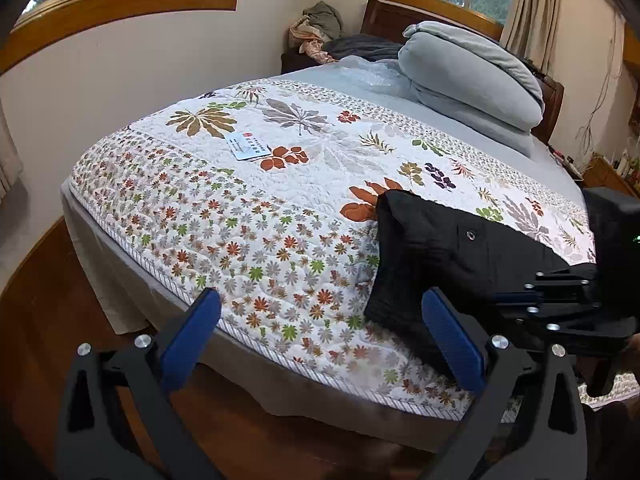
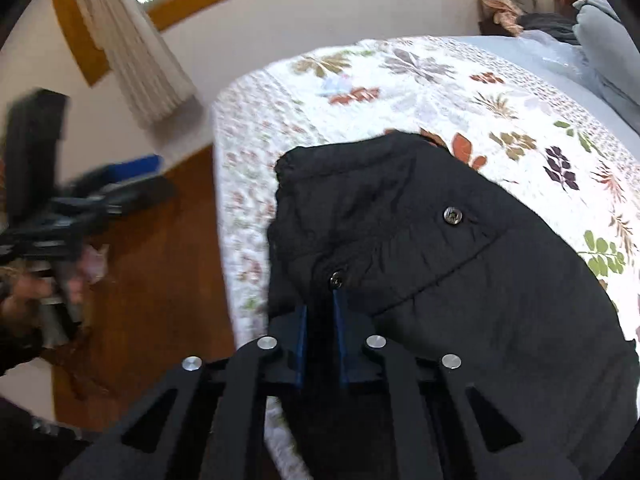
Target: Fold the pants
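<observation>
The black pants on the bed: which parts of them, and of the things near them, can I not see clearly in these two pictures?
- Black pants: the legs run out of the right wrist view's lower right edge; in the left wrist view the right gripper, shut on the pants, covers them.
- Card on the quilt: print too small; blurred in the right wrist view.
- Left gripper: open here; a motion-blurred smear at the right wrist view's left edge.
</observation>
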